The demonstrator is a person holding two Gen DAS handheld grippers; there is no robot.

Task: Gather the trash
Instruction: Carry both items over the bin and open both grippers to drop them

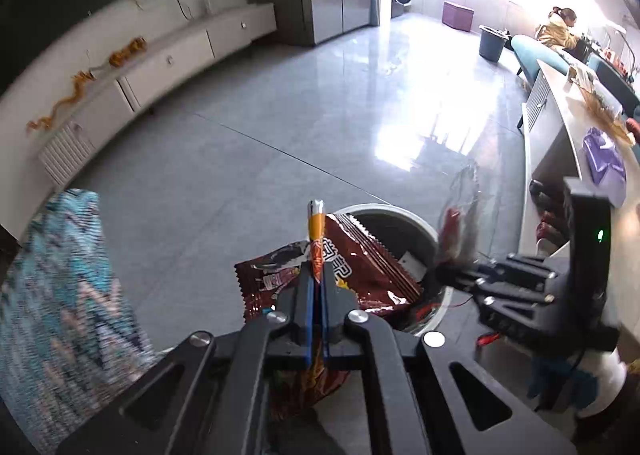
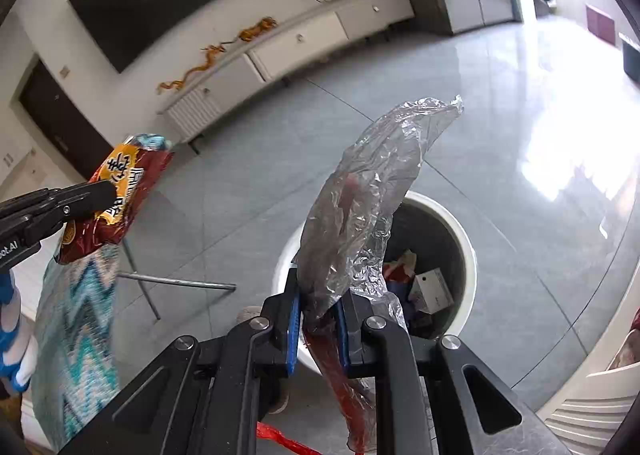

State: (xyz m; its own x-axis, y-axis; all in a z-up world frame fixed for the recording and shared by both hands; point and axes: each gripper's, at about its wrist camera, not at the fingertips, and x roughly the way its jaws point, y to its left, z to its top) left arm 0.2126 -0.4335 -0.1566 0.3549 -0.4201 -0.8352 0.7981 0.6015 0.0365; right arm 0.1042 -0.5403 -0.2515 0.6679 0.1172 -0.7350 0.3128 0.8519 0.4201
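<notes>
Trash is in hand on both sides, none of it yet in the bin. Left gripper (image 1: 318, 287): jaws closed flat on a brown snack wrapper (image 1: 352, 275), pinched near its middle; the wrapper's long axis runs roughly 8 to 2 o'clock across the jaws, one orange-tipped corner standing up at 12. Right gripper (image 2: 318, 315): jaws clamped on a crumpled clear plastic bag (image 2: 372, 191) with something red inside; its long axis runs with the fingers, rising toward 1 o'clock, the tail hanging below the jaws.

White round bin (image 2: 468, 251): open-topped, already holding a small box and scraps. In the right wrist view it lies directly beyond the bag, from 12 to 2 o'clock, with the bag's upper part overlapping the rim. In the left wrist view the rim (image 1: 420, 223) sits behind the wrapper at 1 o'clock, the wrapper's far end over the opening.

Judgement: both hands are near the opening and neither is clearly nearer. The right bag looks better lined up; the left wrapper's near end looks short of the rim
</notes>
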